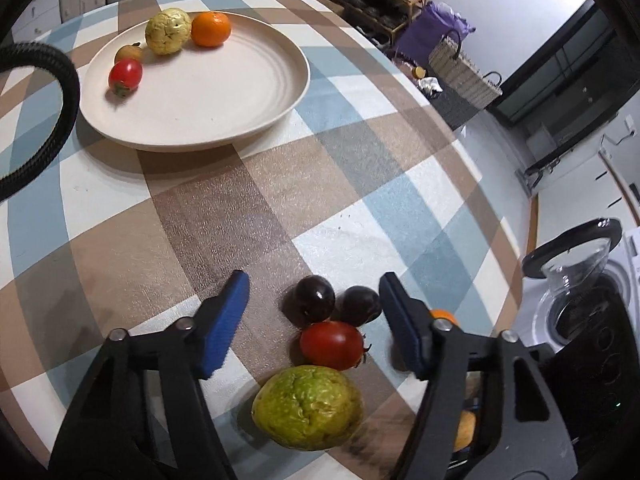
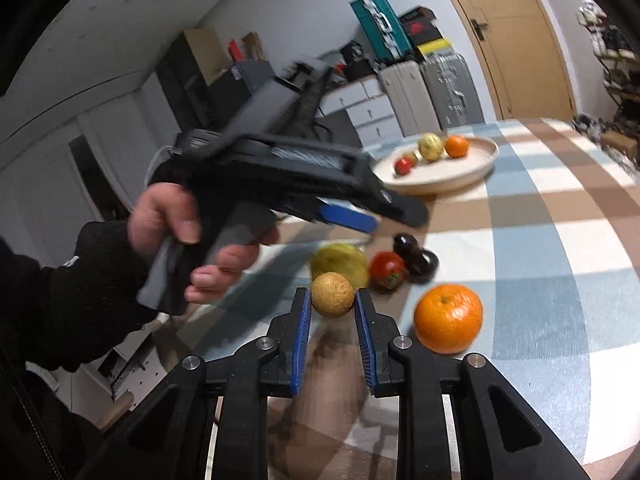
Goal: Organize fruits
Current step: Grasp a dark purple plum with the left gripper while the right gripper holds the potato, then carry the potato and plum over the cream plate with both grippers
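I'm clamping the small round tan fruit (image 2: 333, 294) in my right gripper (image 2: 333, 312) for the round beige plate (image 2: 476, 172) at 12 o'clock, while holding my left gripper (image 1: 314, 316) wide open, empty, straddling the dark plums (image 1: 314, 300) and red tomato (image 1: 333, 345) to grab next.

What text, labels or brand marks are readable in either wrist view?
None are legible.
Teal box on the far cabinet: white print, too blurred to read.
Black box beside it: red marking, too small to read.
Fruits and plate: no labels visible.
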Demonstrator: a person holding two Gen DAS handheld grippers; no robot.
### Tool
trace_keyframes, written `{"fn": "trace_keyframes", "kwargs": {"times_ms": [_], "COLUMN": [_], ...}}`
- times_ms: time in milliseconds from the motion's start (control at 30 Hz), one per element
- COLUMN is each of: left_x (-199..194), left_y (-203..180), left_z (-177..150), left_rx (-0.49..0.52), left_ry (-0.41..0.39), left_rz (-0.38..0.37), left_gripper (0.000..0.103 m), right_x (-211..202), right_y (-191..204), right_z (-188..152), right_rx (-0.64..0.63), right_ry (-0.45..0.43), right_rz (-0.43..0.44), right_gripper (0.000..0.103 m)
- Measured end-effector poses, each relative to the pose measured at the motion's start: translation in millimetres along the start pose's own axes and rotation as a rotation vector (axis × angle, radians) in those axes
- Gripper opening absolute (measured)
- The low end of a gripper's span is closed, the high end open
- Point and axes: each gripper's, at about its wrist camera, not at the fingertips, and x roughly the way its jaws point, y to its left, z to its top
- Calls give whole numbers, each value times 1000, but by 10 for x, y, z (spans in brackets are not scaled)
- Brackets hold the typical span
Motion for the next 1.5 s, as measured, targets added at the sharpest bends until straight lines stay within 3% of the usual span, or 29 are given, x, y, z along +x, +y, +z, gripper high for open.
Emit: {"fn": "trace_keyframes", "kwargs": {"times_ms": [433, 733, 900, 967, 1500], "left_x": [19, 27, 46, 51, 28], "left_y": [170, 230, 336, 354, 430], "left_z": [-5, -26, -40, -42, -20], "left_rx": [-79, -99, -145, -151, -164], "left_ry": [-4, -8, -11, -10, -11], "left_rz": [-110, -143, -201, -201, -220], "left_gripper": [26, 26, 24, 19, 18], "right_x": [-85, -82, -95, -100, -82], "right_y": [-7, -9, 6, 16, 42], "right_z": [4, 5, 18, 26, 71], "right_rx": [0, -3, -8, -13, -23], "right_ry": [-16, -16, -18, -18, -6], "right_rz": [-6, -10, -14, -15, -33], "right_gripper": [23, 23, 23, 23, 23]}}
